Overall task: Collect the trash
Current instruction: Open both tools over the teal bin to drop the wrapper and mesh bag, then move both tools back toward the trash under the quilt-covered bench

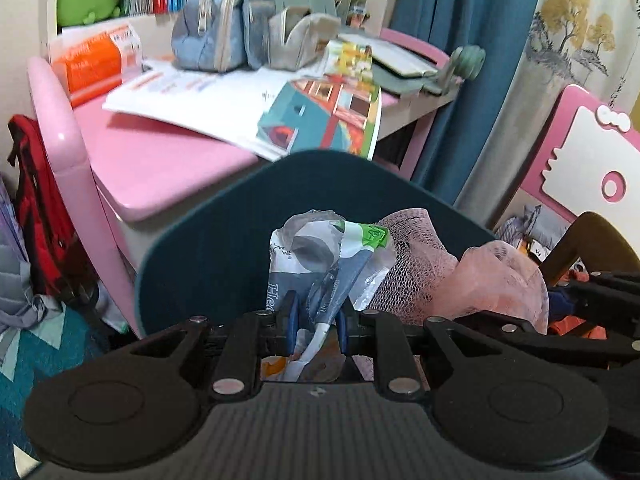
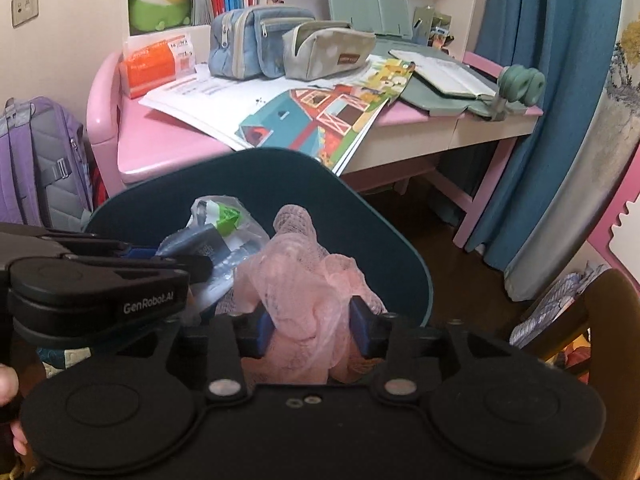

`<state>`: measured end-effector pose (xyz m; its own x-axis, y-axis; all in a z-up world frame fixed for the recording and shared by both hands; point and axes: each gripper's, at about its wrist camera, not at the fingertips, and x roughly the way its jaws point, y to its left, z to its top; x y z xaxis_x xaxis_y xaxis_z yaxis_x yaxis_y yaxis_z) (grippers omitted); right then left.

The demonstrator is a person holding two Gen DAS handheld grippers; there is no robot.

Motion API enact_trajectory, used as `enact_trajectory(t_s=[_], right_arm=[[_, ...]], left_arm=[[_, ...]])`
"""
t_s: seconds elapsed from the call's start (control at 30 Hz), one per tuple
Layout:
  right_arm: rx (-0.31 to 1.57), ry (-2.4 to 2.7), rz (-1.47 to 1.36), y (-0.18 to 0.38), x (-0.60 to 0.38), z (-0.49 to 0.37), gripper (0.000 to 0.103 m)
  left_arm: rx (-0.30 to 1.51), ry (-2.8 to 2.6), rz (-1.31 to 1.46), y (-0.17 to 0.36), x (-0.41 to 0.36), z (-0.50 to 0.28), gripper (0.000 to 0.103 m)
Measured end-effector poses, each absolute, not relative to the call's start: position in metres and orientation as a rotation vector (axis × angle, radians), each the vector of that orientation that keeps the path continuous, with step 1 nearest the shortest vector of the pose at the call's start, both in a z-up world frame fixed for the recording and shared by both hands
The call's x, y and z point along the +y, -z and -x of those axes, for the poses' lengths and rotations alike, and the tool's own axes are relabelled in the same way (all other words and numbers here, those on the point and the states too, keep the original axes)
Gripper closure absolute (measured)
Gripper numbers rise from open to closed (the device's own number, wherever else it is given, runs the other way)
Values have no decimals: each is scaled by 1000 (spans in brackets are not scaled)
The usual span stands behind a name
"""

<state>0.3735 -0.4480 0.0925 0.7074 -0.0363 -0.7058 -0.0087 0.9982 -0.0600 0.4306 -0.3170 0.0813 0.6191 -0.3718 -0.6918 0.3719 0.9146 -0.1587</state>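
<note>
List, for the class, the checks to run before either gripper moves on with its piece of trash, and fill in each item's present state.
1. Left gripper shut on the plastic wrapper: ok.
2. Right gripper shut on the pink mesh: ok.
3. Wrapper and mesh free of each other: cannot tell; they touch side by side.
4. Grippers clear of one another: not ok; the left one sits close beside the right.
5. Trash bin in sight to drop into: not ok; neither view shows one.
6. Dark blue chair back ahead clear of the load: cannot tell.
</note>
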Motion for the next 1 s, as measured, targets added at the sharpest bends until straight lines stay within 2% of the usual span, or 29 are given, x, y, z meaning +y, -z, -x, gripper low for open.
enact_trajectory(t_s=[0.07, 0.33, 0.43, 0.47, 0.5, 0.57, 0.93, 1.0], right_arm=[[793, 11, 57, -90, -449, -374, 54], [784, 11, 57, -89, -451, -367, 44], [769, 7, 55, -95, -451, -359, 43], [763, 5, 53, -96, -451, -357, 42], [757, 2, 49, -99, -451, -354, 41], [745, -5, 50, -104, -449, -348, 40], [673, -70, 73, -131, -421, -302, 32], [662, -87, 74, -135, -415, -293, 30]], left_arm=[[803, 432, 2, -77, -317, -432, 85], [802, 439, -4, -74, -315, -427, 78], [781, 439, -2, -80, -311, -420, 72], [779, 432, 0, -82, -310, -418, 65], [776, 417, 3, -84, -307, -415, 53], [749, 405, 20, -88, -299, -408, 42], [671, 412, 77, -117, -257, -361, 34], [657, 406, 77, -121, -248, -351, 28]])
